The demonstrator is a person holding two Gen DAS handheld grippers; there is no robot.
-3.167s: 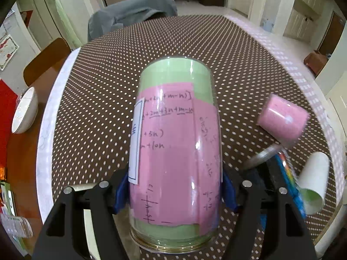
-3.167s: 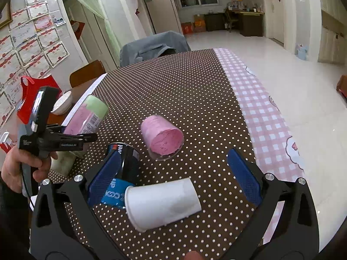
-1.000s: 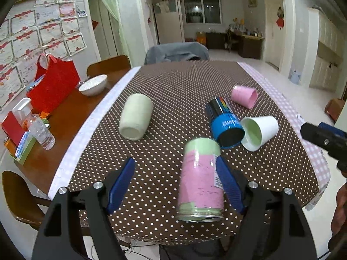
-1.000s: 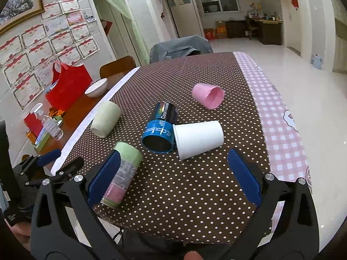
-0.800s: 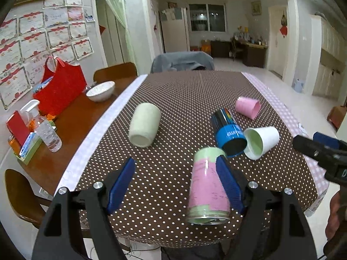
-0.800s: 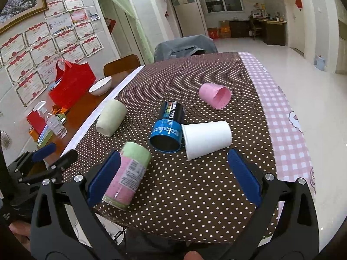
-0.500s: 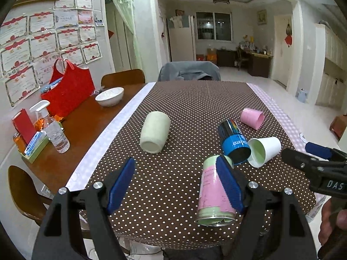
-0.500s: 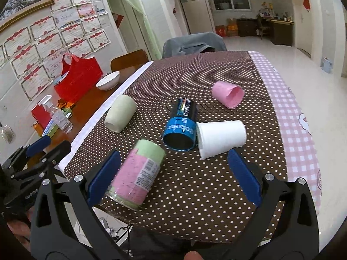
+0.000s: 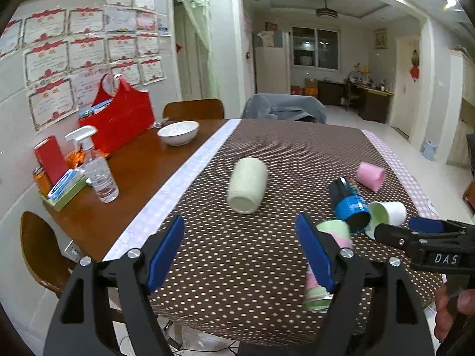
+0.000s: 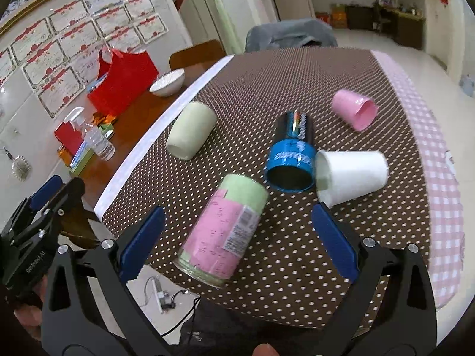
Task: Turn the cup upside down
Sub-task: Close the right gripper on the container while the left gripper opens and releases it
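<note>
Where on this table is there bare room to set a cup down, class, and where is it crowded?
Bare dotted cloth lies beyond the pale green cup toward the grey chair, and between that cup and the pink-and-green cup. It is crowded where the blue cup, white cup and pink cup cluster.

Certificates point(image 9: 68, 59) cover the white wall; a ceiling fan point(image 9: 326, 12) hangs before the window point(image 9: 316, 48).
</note>
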